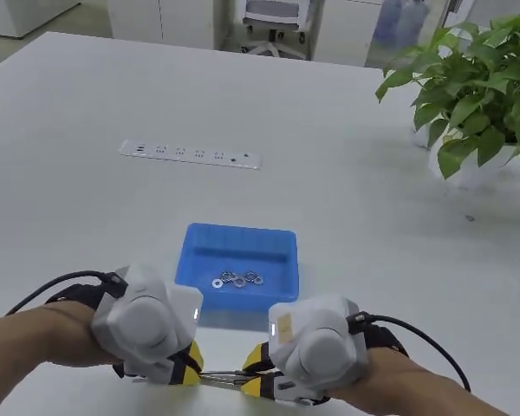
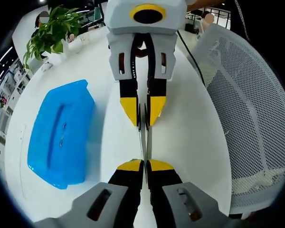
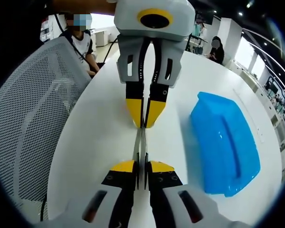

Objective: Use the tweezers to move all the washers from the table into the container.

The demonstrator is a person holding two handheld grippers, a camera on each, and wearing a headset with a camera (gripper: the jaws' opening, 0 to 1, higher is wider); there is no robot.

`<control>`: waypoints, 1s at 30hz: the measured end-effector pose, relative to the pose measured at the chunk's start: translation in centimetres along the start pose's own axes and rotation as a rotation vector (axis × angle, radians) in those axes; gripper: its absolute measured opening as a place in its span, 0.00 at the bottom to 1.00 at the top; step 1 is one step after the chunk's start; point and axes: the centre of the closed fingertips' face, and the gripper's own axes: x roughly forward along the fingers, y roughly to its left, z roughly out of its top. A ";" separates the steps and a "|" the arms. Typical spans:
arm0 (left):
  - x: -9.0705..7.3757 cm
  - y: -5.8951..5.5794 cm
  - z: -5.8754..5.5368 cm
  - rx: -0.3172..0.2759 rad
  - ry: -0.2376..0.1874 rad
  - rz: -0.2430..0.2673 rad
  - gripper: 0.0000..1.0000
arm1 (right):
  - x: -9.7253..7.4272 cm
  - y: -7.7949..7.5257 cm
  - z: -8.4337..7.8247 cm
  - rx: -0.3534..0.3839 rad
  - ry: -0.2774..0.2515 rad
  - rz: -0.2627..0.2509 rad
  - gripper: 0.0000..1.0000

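A blue container sits mid-table with several washers in it. In front of it, my left gripper and right gripper face each other tip to tip, both shut on the thin metal tweezers lying between them. In the left gripper view my left gripper clamps one end of the tweezers and the right gripper holds the other end; the container lies off to the left. In the right gripper view my right gripper pinches the tweezers opposite the left gripper.
A white power strip lies beyond the container. A potted plant stands at the table's far right. A white mesh chair is close behind the table's near edge. An office chair stands past the far edge.
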 end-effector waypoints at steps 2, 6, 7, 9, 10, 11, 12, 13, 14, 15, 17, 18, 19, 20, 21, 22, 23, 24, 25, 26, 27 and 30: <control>0.0 0.1 0.0 -0.001 -0.002 0.000 0.07 | 0.0 0.0 -0.1 0.006 0.001 0.000 0.11; 0.1 0.1 0.1 -0.003 -0.002 0.001 0.07 | -0.2 0.0 -0.2 0.014 -0.002 -0.001 0.12; 0.1 0.1 0.0 -0.002 0.000 0.002 0.07 | -0.2 -0.1 -0.2 0.018 -0.002 -0.002 0.13; 0.2 0.1 0.0 -0.002 0.001 0.001 0.08 | -0.2 -0.2 -0.3 0.022 -0.002 -0.005 0.14; 0.2 0.1 0.0 -0.003 0.001 0.000 0.08 | -0.3 -0.2 -0.3 0.021 -0.002 -0.005 0.15; 0.1 0.0 0.0 -0.003 0.001 -0.001 0.08 | -0.3 -0.2 -0.3 0.020 -0.002 -0.005 0.15; 0.1 0.0 0.0 -0.003 0.001 0.000 0.08 | -0.3 -0.2 -0.3 0.021 -0.002 -0.005 0.15; 0.1 0.0 -0.1 -0.005 0.002 0.001 0.09 | -0.3 -0.2 -0.3 0.020 -0.002 -0.006 0.15; 0.1 0.0 -0.1 -0.004 0.003 0.002 0.09 | -0.3 -0.2 -0.3 0.021 -0.002 -0.007 0.15; 0.1 0.1 -0.1 -0.003 0.003 0.003 0.09 | -0.3 -0.2 -0.3 0.021 -0.001 -0.007 0.15; 0.1 0.1 -0.1 -0.010 0.001 0.002 0.10 | -0.3 -0.2 -0.3 0.019 0.000 -0.008 0.17; 0.0 0.1 -0.2 -0.011 0.002 0.002 0.10 | -0.3 -0.2 -0.3 0.019 0.000 -0.008 0.17; 0.0 0.1 -0.2 -0.012 0.001 0.003 0.11 | -0.3 -0.2 -0.3 0.019 0.000 -0.010 0.18; -0.1 0.1 -0.2 -0.016 0.001 0.005 0.11 | -0.3 -0.2 -0.4 0.018 0.000 -0.010 0.18; -0.2 0.1 -0.2 -0.020 0.000 0.007 0.12 | -0.3 -0.2 -0.4 0.018 0.000 -0.011 0.19; -0.4 0.2 -0.2 -0.027 -0.005 0.010 0.13 | -0.5 -0.1 -0.3 0.015 -0.005 -0.014 0.19; -0.7 0.3 -0.1 -0.039 -0.014 0.013 0.15 | -0.5 -0.2 -0.2 0.018 -0.009 -0.017 0.20; -0.8 0.3 -0.1 -0.051 -0.022 0.013 0.17 | -0.7 -0.2 -0.2 0.022 -0.012 -0.022 0.21; -1.0 0.4 0.0 -0.065 -0.031 0.015 0.19 | -0.7 -0.3 -0.2 0.021 -0.013 -0.028 0.23; -1.2 0.5 0.1 -0.081 -0.039 0.018 0.21 | -1.0 -0.3 -0.2 0.024 -0.016 -0.034 0.24; -1.3 0.6 0.1 -0.086 -0.043 0.021 0.23 | -1.1 -0.4 -0.2 0.027 -0.022 -0.039 0.25; -2.0 0.7 0.3 -0.108 -0.063 0.039 0.28 | -1.7 -0.6 -0.1 0.038 -0.036 -0.054 0.30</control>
